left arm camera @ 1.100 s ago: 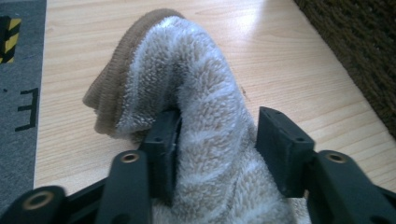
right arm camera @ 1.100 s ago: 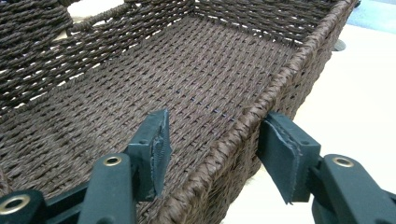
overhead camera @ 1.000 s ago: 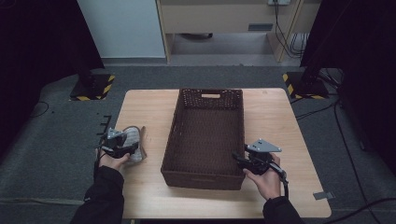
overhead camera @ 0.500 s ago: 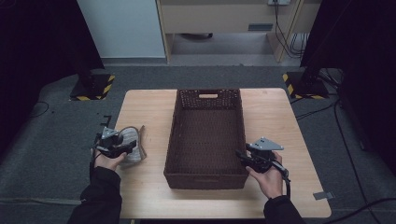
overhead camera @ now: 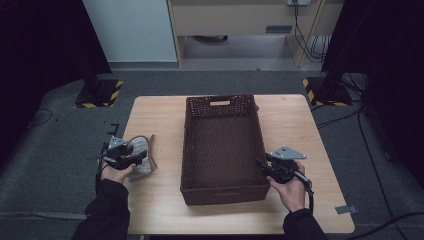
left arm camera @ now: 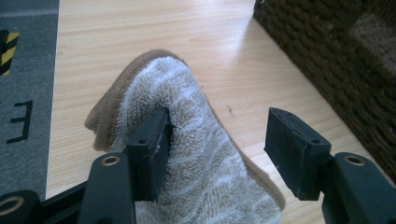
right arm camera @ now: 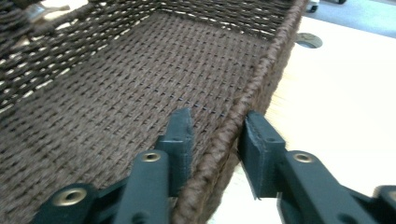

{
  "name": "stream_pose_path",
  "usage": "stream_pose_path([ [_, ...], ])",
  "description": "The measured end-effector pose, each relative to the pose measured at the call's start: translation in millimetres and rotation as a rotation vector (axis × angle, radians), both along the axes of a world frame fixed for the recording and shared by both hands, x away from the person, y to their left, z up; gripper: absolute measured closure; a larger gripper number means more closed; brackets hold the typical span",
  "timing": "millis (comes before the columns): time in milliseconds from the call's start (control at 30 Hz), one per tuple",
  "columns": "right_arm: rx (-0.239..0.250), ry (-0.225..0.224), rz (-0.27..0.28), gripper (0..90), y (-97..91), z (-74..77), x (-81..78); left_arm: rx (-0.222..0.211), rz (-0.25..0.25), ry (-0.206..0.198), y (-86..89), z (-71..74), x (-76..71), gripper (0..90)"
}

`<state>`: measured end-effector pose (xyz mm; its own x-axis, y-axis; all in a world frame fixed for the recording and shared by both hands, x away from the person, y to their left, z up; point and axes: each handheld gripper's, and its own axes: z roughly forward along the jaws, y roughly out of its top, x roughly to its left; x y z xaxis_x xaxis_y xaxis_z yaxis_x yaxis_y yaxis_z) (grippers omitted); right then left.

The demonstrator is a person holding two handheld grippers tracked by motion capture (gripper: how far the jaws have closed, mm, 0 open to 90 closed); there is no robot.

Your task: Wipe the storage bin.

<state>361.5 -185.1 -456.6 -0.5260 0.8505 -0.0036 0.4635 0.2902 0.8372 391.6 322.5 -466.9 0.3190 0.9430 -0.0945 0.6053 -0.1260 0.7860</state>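
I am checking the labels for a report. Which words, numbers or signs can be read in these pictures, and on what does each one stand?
"E": a black letter on the grey floor beside the table, cut off at the picture edge, in the left gripper view; a word cannot be made out.
The towel, the basket and both grippers carry no readable text.

No text or label can be read.

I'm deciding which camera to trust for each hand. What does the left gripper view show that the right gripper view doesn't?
Left gripper view alone: the left gripper open over a striped beige towel on the table, one jaw pressing the fabric. Right gripper view alone: the right gripper straddling the basket's side wall, and the woven basket floor. Both show the dark wicker basket and light wooden tabletop.
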Motion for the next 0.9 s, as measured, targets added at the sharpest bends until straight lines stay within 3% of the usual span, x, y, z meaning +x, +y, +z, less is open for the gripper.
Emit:
stream_pose_path([
  [300,-0.008,0.001,0.001,68.2,-4.3,0.3,2.2,-0.02,-0.064,-0.039,-21.2,14.4,-4.3,40.0],
  [533,-0.01,-0.004,0.0,67.6,-3.9,0.3,2.1,-0.016,-0.123,-0.054,-35.5,17.3,-6.2,40.0],
  [700,-0.012,-0.007,0.003,67.1,-4.2,0.2,2.1,-0.012,-0.06,-0.005,-16.4,5.6,-6.4,41.2],
  [900,-0.015,-0.014,0.007,65.2,-4.8,0.1,1.9,-0.037,-0.066,-0.033,-18.7,15.0,-8.3,40.8],
])
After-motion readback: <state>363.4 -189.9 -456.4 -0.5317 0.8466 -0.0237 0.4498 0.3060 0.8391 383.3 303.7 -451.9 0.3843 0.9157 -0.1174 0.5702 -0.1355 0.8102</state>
